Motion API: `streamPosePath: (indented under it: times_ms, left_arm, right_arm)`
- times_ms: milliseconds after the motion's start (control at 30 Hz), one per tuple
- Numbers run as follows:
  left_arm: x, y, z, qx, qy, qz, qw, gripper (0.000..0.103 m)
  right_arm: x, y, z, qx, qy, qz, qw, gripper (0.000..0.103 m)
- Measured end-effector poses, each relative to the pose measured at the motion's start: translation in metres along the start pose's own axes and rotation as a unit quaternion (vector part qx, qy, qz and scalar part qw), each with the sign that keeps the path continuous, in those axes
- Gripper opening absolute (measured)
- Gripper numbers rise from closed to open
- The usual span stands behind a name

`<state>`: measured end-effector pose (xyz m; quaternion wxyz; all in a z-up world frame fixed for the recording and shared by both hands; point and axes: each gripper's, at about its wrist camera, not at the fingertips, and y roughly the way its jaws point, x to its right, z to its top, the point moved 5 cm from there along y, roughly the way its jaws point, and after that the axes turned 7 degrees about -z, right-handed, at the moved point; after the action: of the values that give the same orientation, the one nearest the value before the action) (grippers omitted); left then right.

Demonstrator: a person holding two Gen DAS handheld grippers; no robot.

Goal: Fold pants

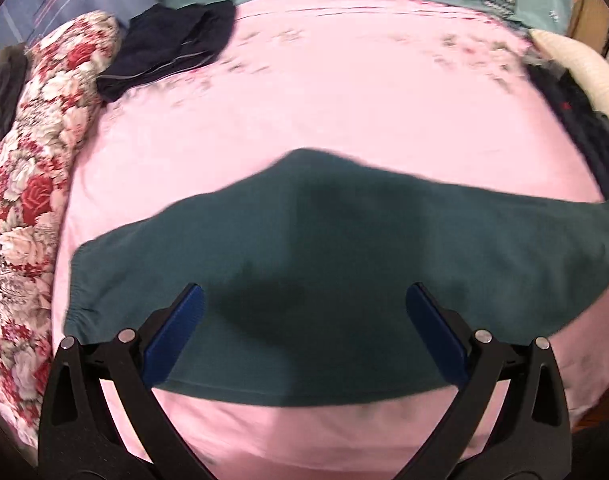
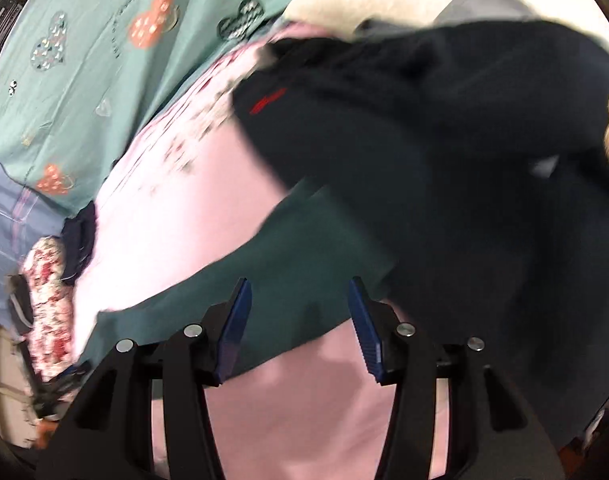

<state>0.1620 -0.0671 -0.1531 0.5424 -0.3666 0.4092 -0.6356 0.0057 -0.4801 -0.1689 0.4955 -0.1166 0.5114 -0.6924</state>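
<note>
Dark green pants (image 1: 344, 264) lie flat across the pink sheet (image 1: 324, 112), with the elastic waistband at the left. My left gripper (image 1: 304, 296) is open wide above the pants, holding nothing. In the right wrist view the same green pants (image 2: 304, 248) run diagonally under my right gripper (image 2: 298, 292), which is open and empty over the pants' near edge. The far right end of the pants is hidden under dark clothes.
A pile of dark navy clothes (image 2: 444, 140) lies at the right of the bed. A folded navy garment (image 1: 168, 48) lies at the back left. A floral quilt (image 1: 28, 168) lines the left edge. A teal blanket (image 2: 84, 60) lies behind.
</note>
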Motion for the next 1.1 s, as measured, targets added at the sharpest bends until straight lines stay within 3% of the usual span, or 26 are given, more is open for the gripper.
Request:
streamPosePath:
  times_ms: [200,333,433,600,667,767,833,867,967,1033,1100]
  left_arm:
    - [0.046,-0.032,-0.004,0.017,0.041,0.013,0.9989,0.101]
    - [0.048,-0.044,-0.016,0.008,0.024,0.03,0.9992,0.101]
    - [0.046,-0.048,-0.024,-0.001,0.011,0.039,0.9992,0.101]
    - [0.044,-0.054,-0.027,0.004,0.005,0.045,0.9989,0.101]
    - [0.042,-0.054,-0.024,0.007,0.004,0.042,0.9991,0.101]
    - [0.042,-0.052,-0.018,0.014,0.012,0.036,0.9992,0.101]
    - [0.04,-0.05,-0.014,0.015,0.018,0.031,0.9992,0.101]
    - [0.038,-0.05,-0.013,0.016,0.019,0.029,0.9993,0.101]
    - [0.029,-0.048,-0.007,0.018,0.016,0.026,0.9994,0.101]
    - [0.024,-0.046,-0.005,0.015,0.012,0.023,0.9995,0.101]
    - [0.02,-0.044,-0.003,0.012,0.011,0.022,0.9996,0.101]
  right_arm:
    - [0.011,0.037,0.01,-0.01,-0.081,-0.006,0.997,0.051]
    - [0.013,0.043,0.005,-0.016,-0.122,-0.001,0.992,0.051]
    - [0.009,0.042,0.001,-0.01,-0.176,-0.026,0.984,0.042]
    - [-0.002,0.034,-0.006,0.023,-0.253,-0.063,0.965,0.017]
    - [-0.004,0.029,-0.004,0.032,-0.251,-0.052,0.966,0.008]
    - [-0.002,0.024,-0.001,0.035,-0.225,-0.027,0.973,0.007]
    - [0.005,0.036,-0.002,0.002,-0.199,-0.017,0.98,0.014]
    - [0.009,0.041,-0.001,-0.004,-0.187,-0.023,0.982,0.026]
    - [0.011,0.044,-0.001,-0.021,-0.161,-0.007,0.987,0.033]
    - [0.01,0.045,-0.001,-0.024,-0.167,-0.012,0.986,0.031]
    - [0.009,0.047,0.0,-0.024,-0.172,-0.026,0.984,0.018]
